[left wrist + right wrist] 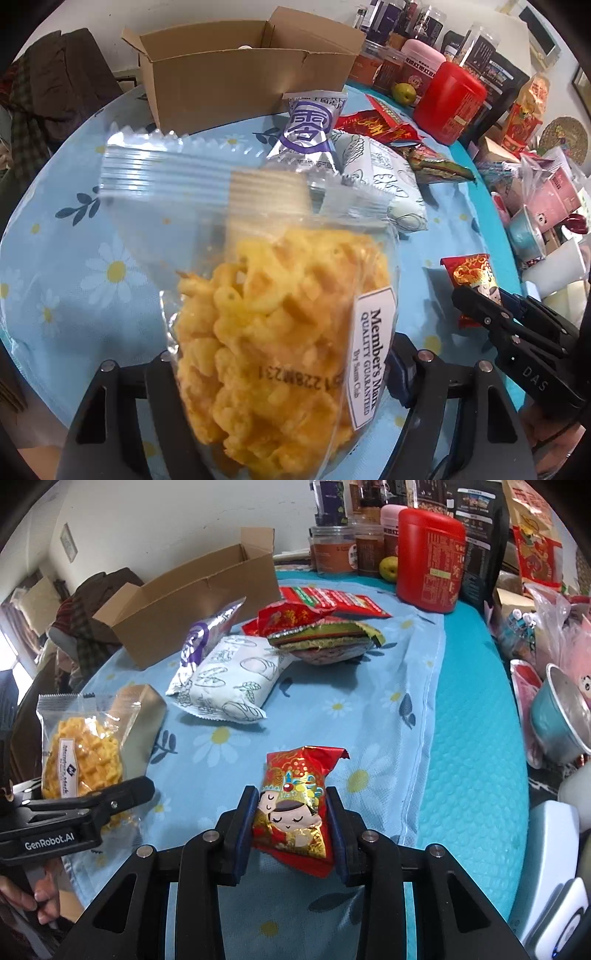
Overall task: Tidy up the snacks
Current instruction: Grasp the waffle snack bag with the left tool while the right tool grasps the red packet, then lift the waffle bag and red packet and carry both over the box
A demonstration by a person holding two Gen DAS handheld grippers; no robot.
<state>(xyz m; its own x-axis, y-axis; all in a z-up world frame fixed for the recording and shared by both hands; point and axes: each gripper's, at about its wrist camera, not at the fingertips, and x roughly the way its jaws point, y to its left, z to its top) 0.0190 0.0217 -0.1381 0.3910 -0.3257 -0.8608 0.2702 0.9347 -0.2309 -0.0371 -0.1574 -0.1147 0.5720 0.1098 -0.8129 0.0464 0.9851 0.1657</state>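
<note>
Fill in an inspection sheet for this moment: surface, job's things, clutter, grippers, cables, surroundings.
Surface: round table under a blue daisy cloth; a teal mat shows past the cloth's edge.
Job's things: open cardboard box at the far side; silver-purple packet, white bread-print packet and red-and-green packets lie loose near it.
Clutter: red canister, jars, dark bags, a yellow-green fruit, a blue bowl along the far and right edges.
Grippers: left gripper is shut on the clear bag of yellow crisps; right gripper is shut on the red cartoon packet.
Cables: nothing seen.
Surroundings: white wall; dark clothing heaped on the left.
</note>
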